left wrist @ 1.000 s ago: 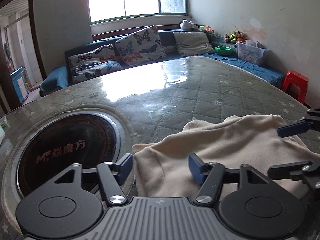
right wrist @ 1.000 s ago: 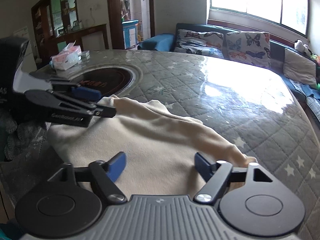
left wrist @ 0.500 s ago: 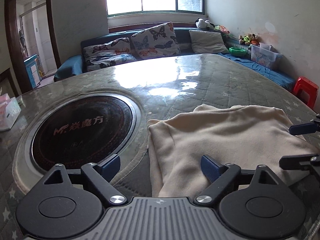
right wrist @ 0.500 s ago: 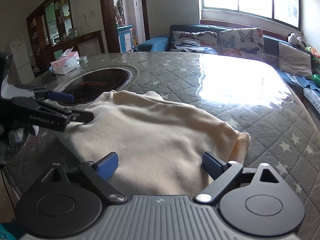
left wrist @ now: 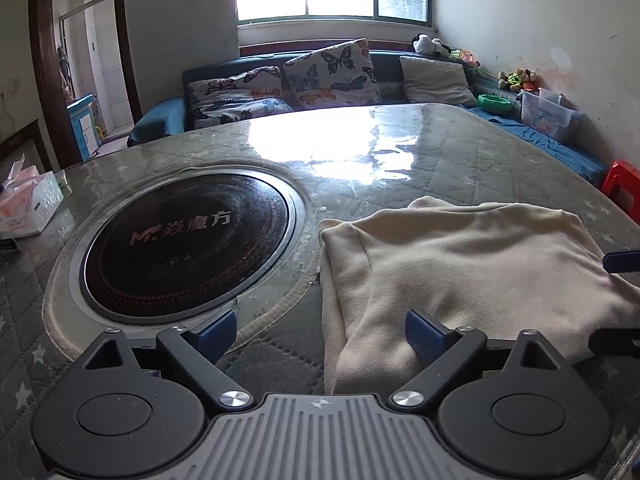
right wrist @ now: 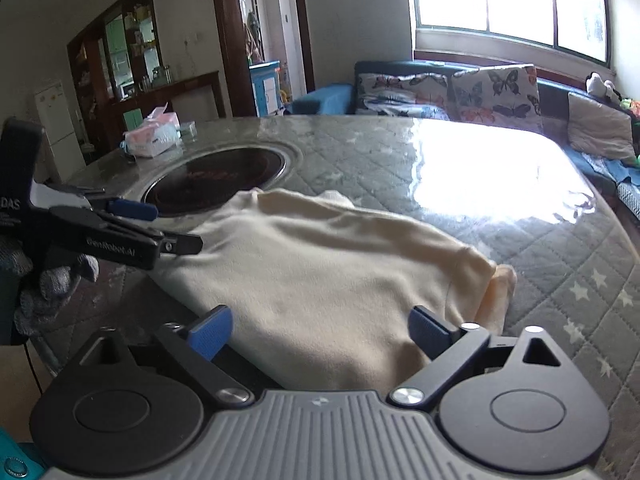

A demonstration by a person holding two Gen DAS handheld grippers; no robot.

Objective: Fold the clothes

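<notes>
Black tool (left wrist: 320, 332), 2 blue pads, silver screws, grey knit glove (right wrist: 48, 280)

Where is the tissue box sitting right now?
The tissue box sits at the far left edge of the table in the left wrist view, left of the round black cooktop, well away from the cream garment.

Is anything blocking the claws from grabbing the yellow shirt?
Nothing visible. The shirt lies right in front of the open left claw and the open right claw. The round black cooker plate sits off to the shirt's side, not in between.
</notes>
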